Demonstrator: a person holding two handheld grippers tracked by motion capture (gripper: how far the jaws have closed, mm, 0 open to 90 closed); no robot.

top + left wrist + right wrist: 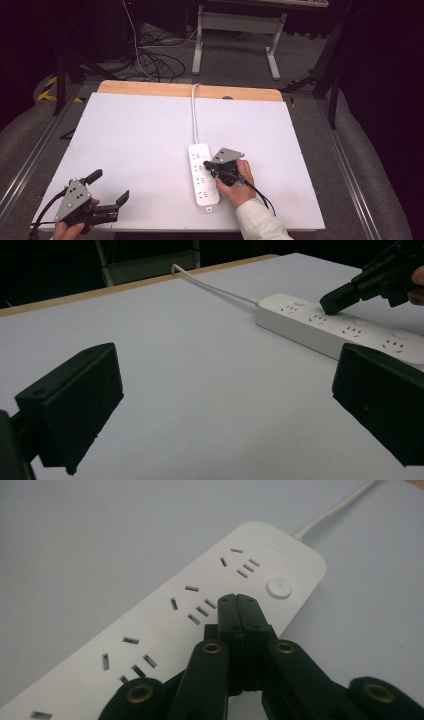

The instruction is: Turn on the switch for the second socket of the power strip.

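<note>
A white power strip (202, 172) lies on the white table top (130, 135), its cable (194, 112) running to the far edge. My right gripper (206, 164) is shut with nothing between its jaws. Its joined tips (237, 600) point down at the strip's top (165, 625), just short of a round button (278, 587) beside the sockets. In the left gripper view the tips (332, 302) sit on or barely above the strip (310, 325). My left gripper (109, 186) hovers open near the table's front left corner, its jaws (225, 405) wide apart and holding nothing.
The table has a wooden strip (150, 89) along its far edge. Beyond it stand a metal table frame (235, 30) and loose cables (155, 62) on the floor. Bare white surface lies between the two grippers.
</note>
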